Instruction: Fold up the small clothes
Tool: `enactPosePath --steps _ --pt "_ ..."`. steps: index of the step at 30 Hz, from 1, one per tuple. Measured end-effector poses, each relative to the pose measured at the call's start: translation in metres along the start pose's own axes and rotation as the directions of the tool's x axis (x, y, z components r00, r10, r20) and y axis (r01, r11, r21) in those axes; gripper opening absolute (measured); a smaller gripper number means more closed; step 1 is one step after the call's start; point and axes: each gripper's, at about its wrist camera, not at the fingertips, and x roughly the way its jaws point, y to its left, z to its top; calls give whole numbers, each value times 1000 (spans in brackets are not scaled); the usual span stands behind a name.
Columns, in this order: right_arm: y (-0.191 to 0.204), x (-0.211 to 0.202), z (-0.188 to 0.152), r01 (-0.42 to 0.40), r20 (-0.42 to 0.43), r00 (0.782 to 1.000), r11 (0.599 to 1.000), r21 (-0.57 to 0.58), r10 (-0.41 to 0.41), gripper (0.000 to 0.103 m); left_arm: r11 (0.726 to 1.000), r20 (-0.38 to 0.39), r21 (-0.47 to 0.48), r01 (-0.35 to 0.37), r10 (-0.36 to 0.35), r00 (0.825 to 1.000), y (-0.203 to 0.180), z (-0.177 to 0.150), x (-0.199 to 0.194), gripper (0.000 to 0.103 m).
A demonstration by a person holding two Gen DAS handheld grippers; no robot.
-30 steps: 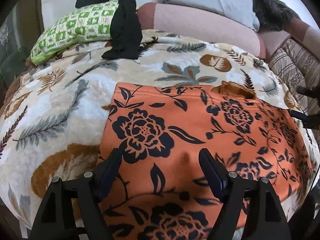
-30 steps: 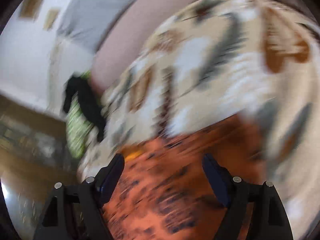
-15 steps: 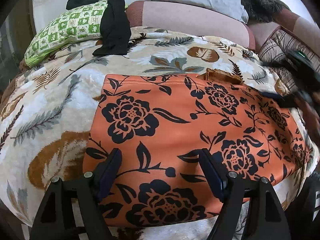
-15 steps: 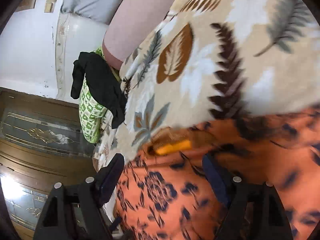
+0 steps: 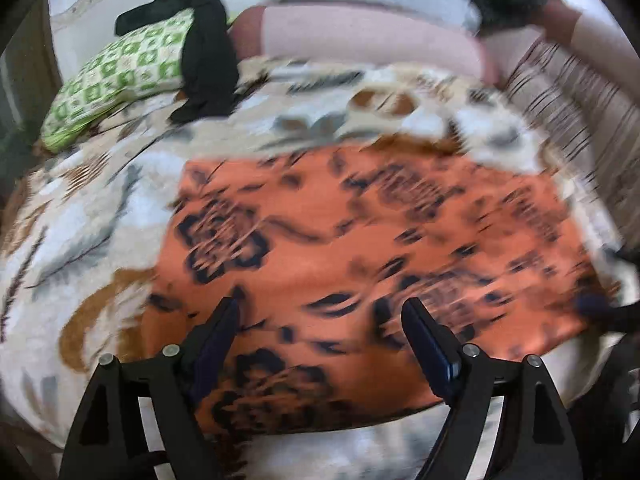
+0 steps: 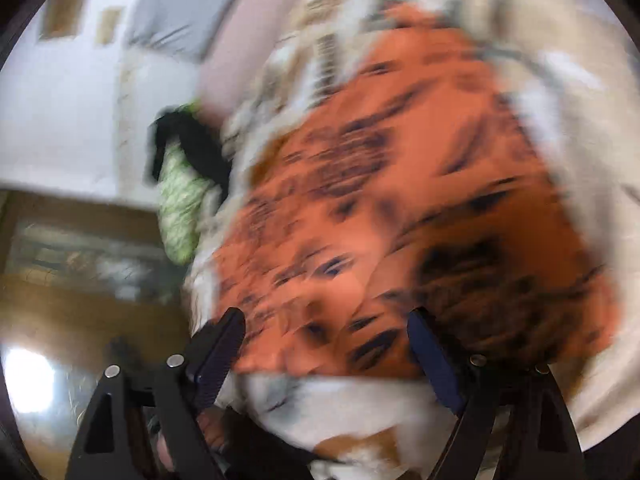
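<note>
An orange garment with a dark flower print lies spread flat on the leaf-patterned blanket. My left gripper is open and empty, above the garment's near edge. My right gripper is open and empty over a near edge of the same garment, seen tilted. It also shows at the right edge of the left wrist view. Both views are motion-blurred.
A green-and-white pillow with a black garment draped on it lies at the far left. Pink and grey cushions line the back. A striped cloth is at the right. A wooden door stands beyond the bed.
Both grippers have drawn back toward the near side of the bed. The right gripper has swung from the garment's far collar edge to its near edge. Jaws stay open.
</note>
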Motion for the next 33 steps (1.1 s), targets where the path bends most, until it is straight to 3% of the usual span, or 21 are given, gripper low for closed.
enactPosePath --steps 1,2,4,7,9,10,11,13,16,21,28,33 --pt "7 -6 0 4 18 1000 1000 -16 -3 86 999 -44 -12 -40 39 998 7 -3 8 83" --pt "17 -10 -1 4 23 1000 998 -63 -2 86 998 -67 -51 -35 31 997 17 -5 10 83" --pt "30 -11 -4 -33 2 999 994 -101 34 86 994 -23 -112 -7 5 1000 30 -7 -2 83" --pt "38 -3 0 -56 -34 998 988 -144 52 86 997 14 -70 -42 43 999 31 -8 -8 83" --pt "26 15 10 -11 -51 999 993 -116 5 87 995 -38 -16 -95 94 995 30 -12 8 83" --pt "18 22 17 54 -35 998 995 -89 -57 87 994 -70 5 -108 108 992 30 -15 16 83" --pt "9 20 19 51 -15 999 998 -29 -52 84 994 -62 14 -109 110 992 30 -16 14 83" --pt "18 7 17 22 18 1000 999 -40 -21 84 996 -21 -10 -92 92 996 31 -14 0 83" --pt "40 -15 0 17 52 999 993 -119 -11 85 997 19 -40 -68 68 997 28 -8 -15 83" --pt "28 -33 -41 -1 53 999 998 -65 5 85 999 40 -25 -41 42 998 10 0 -25 83" --pt "8 -14 -72 33 4 999 999 -23 -33 85 999 50 -22 -48 49 998 3 2 -37 83" --pt "29 -7 -73 41 -13 999 993 -108 -42 85 998 50 -45 -54 56 997 8 1 -40 83"
